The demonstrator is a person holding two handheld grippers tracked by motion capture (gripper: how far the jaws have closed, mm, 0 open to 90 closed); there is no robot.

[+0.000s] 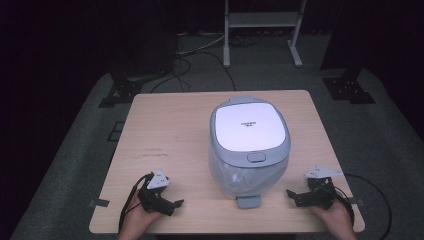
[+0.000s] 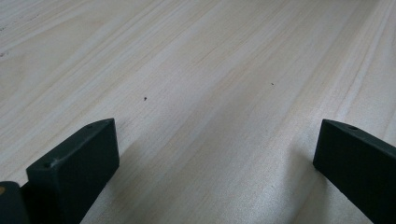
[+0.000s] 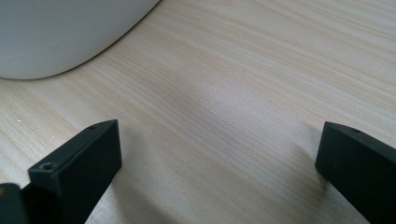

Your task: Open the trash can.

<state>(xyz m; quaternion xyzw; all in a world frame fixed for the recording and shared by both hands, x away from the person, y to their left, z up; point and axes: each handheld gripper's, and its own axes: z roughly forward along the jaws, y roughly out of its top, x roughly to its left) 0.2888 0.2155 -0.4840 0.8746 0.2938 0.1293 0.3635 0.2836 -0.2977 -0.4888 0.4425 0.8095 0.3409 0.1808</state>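
Observation:
A white and grey rice cooker (image 1: 249, 145) with its lid down stands in the middle of the wooden table (image 1: 165, 135), its latch button facing the person. My left gripper (image 1: 170, 204) lies low on the table near the front left, held by a hand, jaws wide apart and nothing between them. In the left gripper view its fingers (image 2: 74, 172) frame bare wood. My right gripper (image 1: 295, 196) rests near the front right, pointing toward the cooker, open and empty. The right gripper view has the cooker's rounded white wall (image 3: 60, 32) at the upper left, apart from the fingers (image 3: 77, 170).
A small grey tab (image 1: 248, 201) sticks out from the cooker's base at the table's front. A black cable (image 1: 372, 192) trails off the right side. Beyond the table stand a white frame (image 1: 262, 30) and dark stands on grey carpet.

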